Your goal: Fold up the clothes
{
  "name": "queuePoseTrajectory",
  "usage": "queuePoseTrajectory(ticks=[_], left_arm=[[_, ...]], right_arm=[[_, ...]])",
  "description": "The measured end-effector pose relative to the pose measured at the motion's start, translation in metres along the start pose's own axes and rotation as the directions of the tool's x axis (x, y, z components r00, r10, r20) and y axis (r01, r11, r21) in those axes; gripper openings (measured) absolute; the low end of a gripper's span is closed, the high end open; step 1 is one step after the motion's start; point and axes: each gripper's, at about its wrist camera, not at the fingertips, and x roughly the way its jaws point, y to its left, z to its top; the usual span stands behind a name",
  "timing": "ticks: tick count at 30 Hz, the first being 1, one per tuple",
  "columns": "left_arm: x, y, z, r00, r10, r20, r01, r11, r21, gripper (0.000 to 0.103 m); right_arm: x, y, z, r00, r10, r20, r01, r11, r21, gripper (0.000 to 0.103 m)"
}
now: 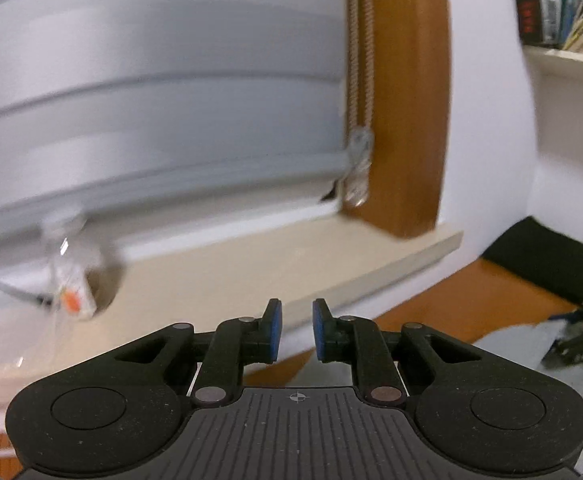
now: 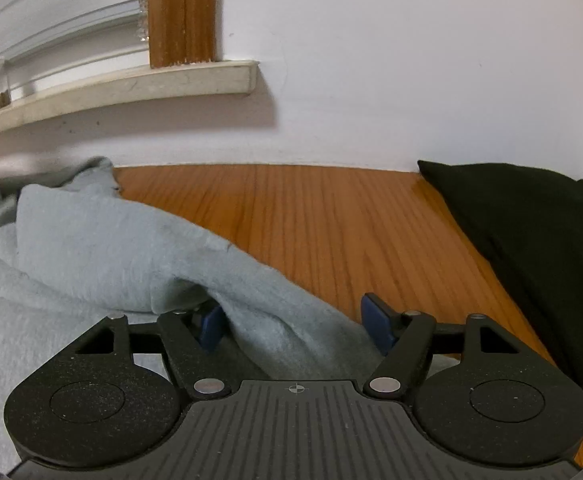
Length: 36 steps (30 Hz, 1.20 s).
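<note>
One black cloth (image 2: 531, 232) — beside grey garment (image 2: 111, 248).

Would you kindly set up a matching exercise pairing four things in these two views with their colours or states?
Things:
1. sweatshirt
2. folded cloth
3. left gripper
4. window frame

Descriptions:
A. black, by the wall
B. brown wood
C. light grey, rumpled on the table
D. fingers narrowly apart, nothing between them

Pairs: 1-C, 2-A, 3-D, 4-B
</note>
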Motion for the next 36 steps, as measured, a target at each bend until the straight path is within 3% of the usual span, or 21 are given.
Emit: queuePoseTrajectory(ticks=[1, 6, 8, 13, 16, 20, 21, 23, 25, 27, 32, 36], left_arm=[[0.001, 0.000, -0.003, 1.000, -0.006, -0.008, 0.006, 1.000, 0.000, 0.030], [0.020, -0.033, -0.010, 0.996, -0.081, -0.047, 0.084, 0.995, 0.060, 0.037], [0.035, -0.055, -0.013, 0.991, -0.114, -0.070, 0.120, 0.987, 0.103, 0.048], [0.078, -0.107, -0.026, 0.965, -0.200, -0.169, 0.233, 0.951, 0.205, 0.059], [0.099, -0.126, -0.038, 0.944, -0.200, -0.262, 0.270, 0.925, 0.268, 0.059], [0.107, -0.127, -0.048, 0.936, -0.187, -0.300, 0.283, 0.903, 0.322, 0.063], [0.106, -0.125, -0.049, 0.933, -0.193, -0.303, 0.290, 0.903, 0.318, 0.061], [0.101, -0.120, -0.051, 0.930, -0.205, -0.305, 0.302, 0.900, 0.315, 0.043], [0.099, -0.123, -0.050, 0.931, -0.208, -0.300, 0.305, 0.895, 0.326, 0.014], [0.094, -0.125, -0.046, 0.940, -0.209, -0.270, 0.295, 0.894, 0.336, 0.001], [0.062, -0.122, -0.024, 0.974, -0.197, -0.108, 0.221, 0.921, 0.321, 0.001], [0.037, -0.124, -0.001, 0.981, -0.194, 0.016, 0.181, 0.941, 0.285, 0.001]], right_arm=[[0.000, 0.000, 0.001, 1.000, -0.001, 0.000, 0.001, 1.000, -0.001, 0.070], [-0.001, -0.001, 0.001, 1.000, 0.000, 0.001, 0.000, 1.000, -0.002, 0.070], [-0.001, -0.001, 0.001, 1.000, -0.003, 0.002, 0.003, 1.000, -0.007, 0.070], [-0.003, -0.001, 0.000, 1.000, 0.000, 0.017, 0.000, 1.000, -0.025, 0.070], [-0.004, -0.001, 0.000, 1.000, 0.006, 0.024, -0.005, 1.000, -0.027, 0.070], [-0.004, -0.001, 0.001, 1.000, 0.012, 0.025, -0.011, 1.000, -0.024, 0.070], [-0.004, -0.001, 0.002, 1.000, 0.014, 0.025, -0.013, 1.000, -0.024, 0.070], [-0.004, -0.002, 0.003, 1.000, 0.018, 0.026, -0.018, 1.000, -0.018, 0.070], [-0.004, -0.003, 0.004, 0.999, 0.022, 0.026, -0.021, 1.000, -0.013, 0.070], [-0.006, -0.003, 0.005, 0.999, 0.023, 0.032, -0.022, 1.000, -0.010, 0.070], [-0.010, -0.001, 0.005, 0.997, 0.050, 0.060, -0.048, 0.998, -0.029, 0.074], [-0.022, 0.000, 0.003, 0.985, 0.119, 0.125, -0.112, 0.992, -0.059, 0.071]])
